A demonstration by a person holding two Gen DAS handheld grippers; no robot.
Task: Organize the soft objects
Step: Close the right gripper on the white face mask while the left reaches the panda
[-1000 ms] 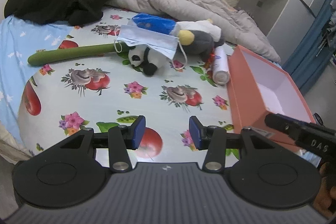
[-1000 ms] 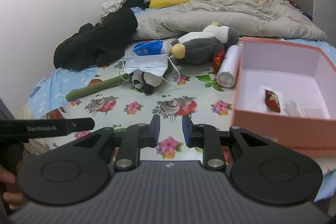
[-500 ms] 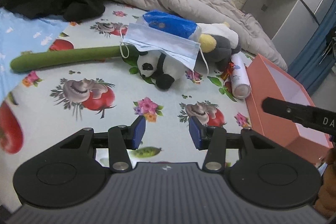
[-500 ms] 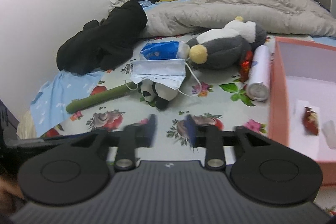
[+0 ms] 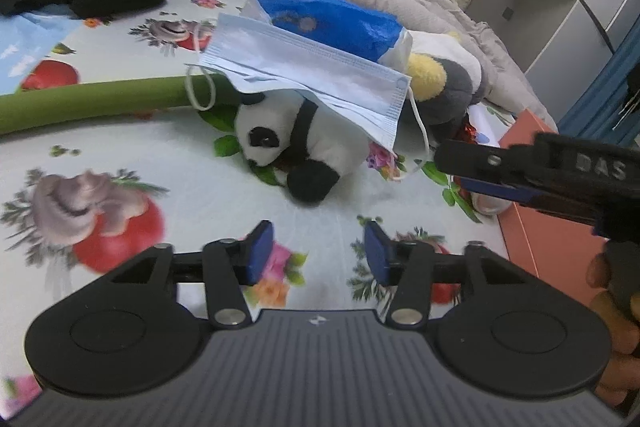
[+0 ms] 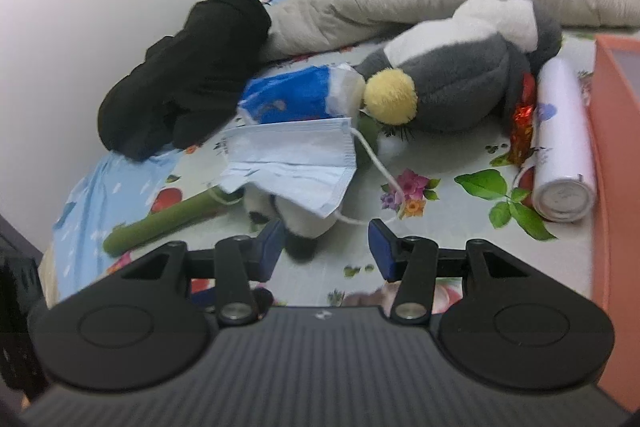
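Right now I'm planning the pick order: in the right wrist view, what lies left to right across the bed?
green foam stick → face mask → grey penguin plush → white cylinder bottle → orange box

Two plush toys (image 5: 296,143) (image 6: 452,83), one mask (image 5: 304,75).

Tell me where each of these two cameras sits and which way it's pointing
Left wrist: on the left gripper, low over the flowered bedsheet, facing the panda plush under the face mask; the right gripper and the person's fingers show at right.
Right wrist: on the right gripper, facing the same pile from closer, with the penguin plush and pink box alongside.
Shared: panda, mask, penguin, green tube, box.
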